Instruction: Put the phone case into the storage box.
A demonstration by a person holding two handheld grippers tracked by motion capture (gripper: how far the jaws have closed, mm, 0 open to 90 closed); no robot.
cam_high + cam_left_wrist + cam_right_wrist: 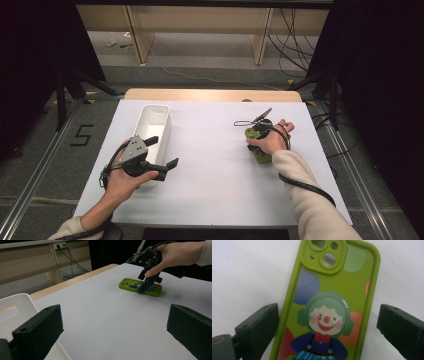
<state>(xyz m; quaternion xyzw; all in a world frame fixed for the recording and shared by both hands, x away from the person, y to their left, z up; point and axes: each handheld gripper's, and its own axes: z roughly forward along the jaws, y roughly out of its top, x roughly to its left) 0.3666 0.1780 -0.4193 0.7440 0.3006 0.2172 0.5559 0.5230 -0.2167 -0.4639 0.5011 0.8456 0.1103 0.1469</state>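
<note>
Hovering right over the phone case (pixel 329 307), the right gripper (pixel 259 134) has its jaws spread wide, one on each side of the case's long edges and holding nothing. The case is green with a clown print and lies flat, back up, on the right half of the white table (pixel 215 165), well apart from the white bin (pixel 152 122) at the left. In the right gripper view its long axis runs up and away between the jaws, camera cut-out at the far end, tilted a little to the right; so the jaws already sit across its narrow width, which looks like the line a grasp would need. The left jaw stands just beside the case's edge, the right one with more gap. In the left gripper view the case (pixel 140 287) lies far off under the right gripper (pixel 147 283). The left gripper (pixel 162 152), also open and empty, hangs near the bin, so the right hand (pixel 272 142) is much the nearer.
</note>
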